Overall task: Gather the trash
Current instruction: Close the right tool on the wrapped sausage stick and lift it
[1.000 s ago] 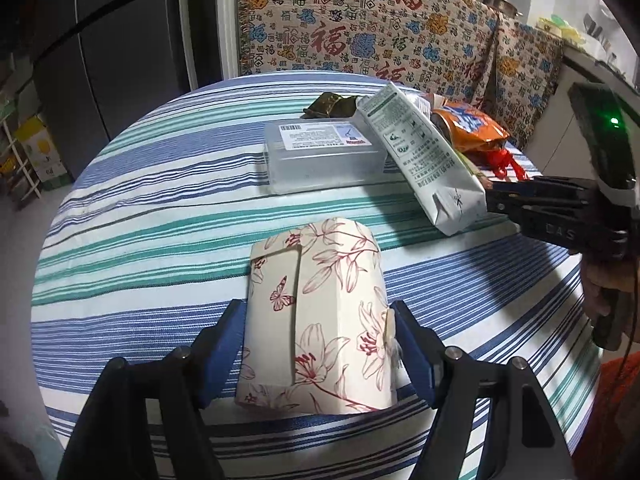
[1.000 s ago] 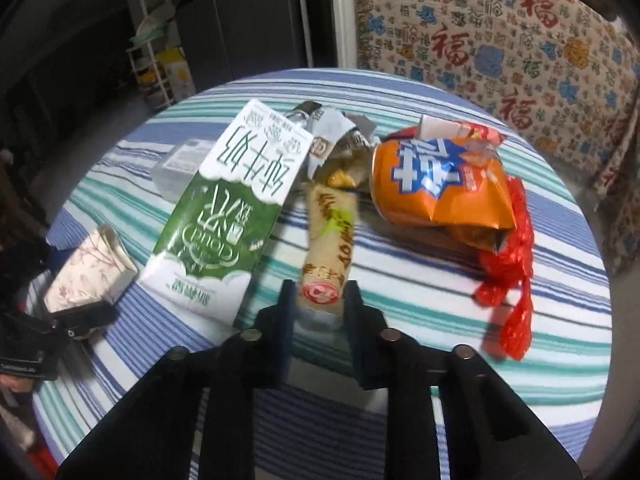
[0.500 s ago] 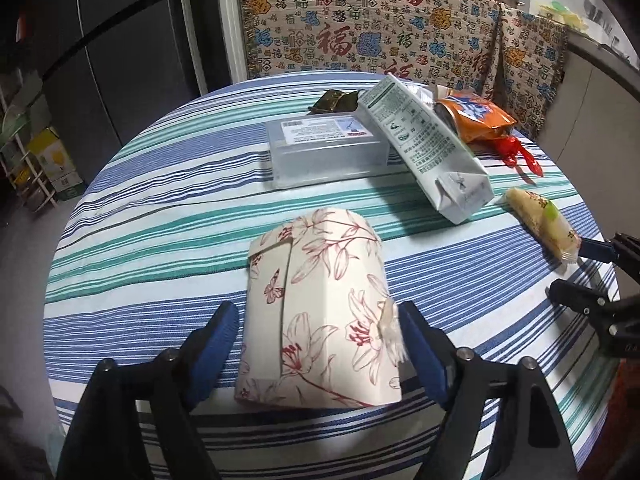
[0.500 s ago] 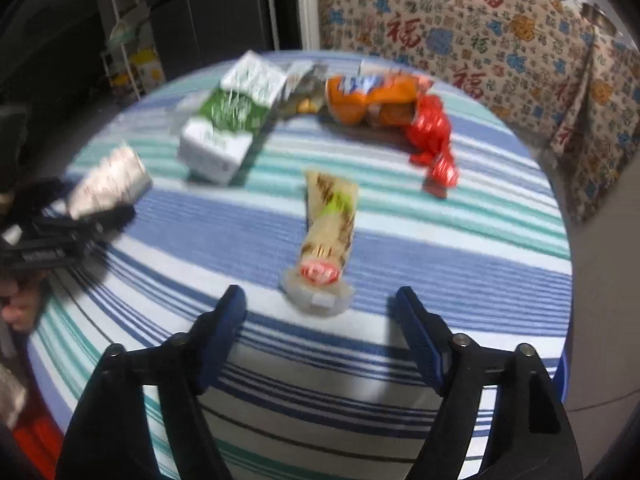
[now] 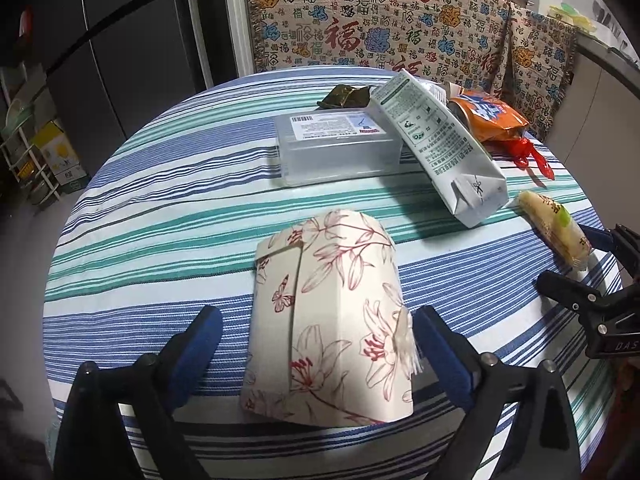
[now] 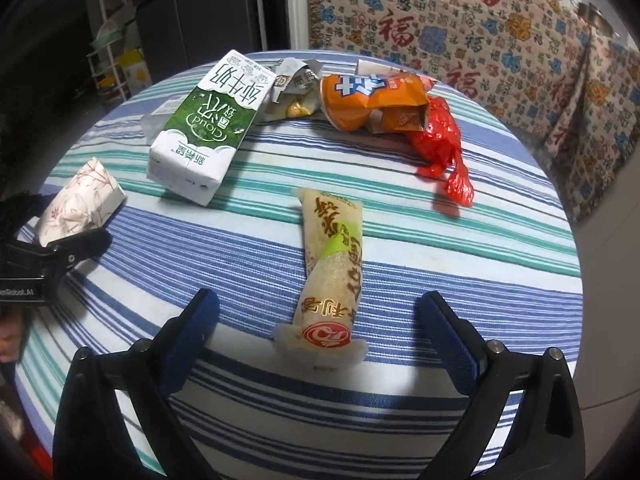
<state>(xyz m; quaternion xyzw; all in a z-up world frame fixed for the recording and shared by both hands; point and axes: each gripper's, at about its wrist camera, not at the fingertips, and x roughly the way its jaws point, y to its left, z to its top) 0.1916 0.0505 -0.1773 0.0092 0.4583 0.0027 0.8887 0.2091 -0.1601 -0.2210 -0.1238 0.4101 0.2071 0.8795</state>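
Left wrist view: my left tool [image 5: 316, 344] stands wide open astride the flattened floral paper cup [image 5: 326, 300], which lies on the striped desk [image 5: 160, 208]; the right pad looks to touch or nearly touch the cup's frayed edge, the left pad is clear of it, and nothing is gripped. This is as it stood a second ago, so the cup is framed but not yet collected. Beyond it lie the clear plastic box [image 5: 336, 146], the milk carton [image 5: 440, 148] leaning on that box, the orange snack bag [image 5: 486, 116] and a dark leaf wrapper [image 5: 344, 96]. Right wrist view: my right tool [image 6: 318, 332] is spread wide and holds nothing. A second ago it was closed on the end of the sausage wrapper [image 6: 334, 264], among the pile beside the carton; that wrapper now lies alone on the desk near the front edge, its sealed end between my open pads without touching either. I judge it dragged clear and released, easier to pick up but not yet collected. The red plastic bag [image 6: 440, 144] and carton [image 6: 204, 120] remain at the far side.
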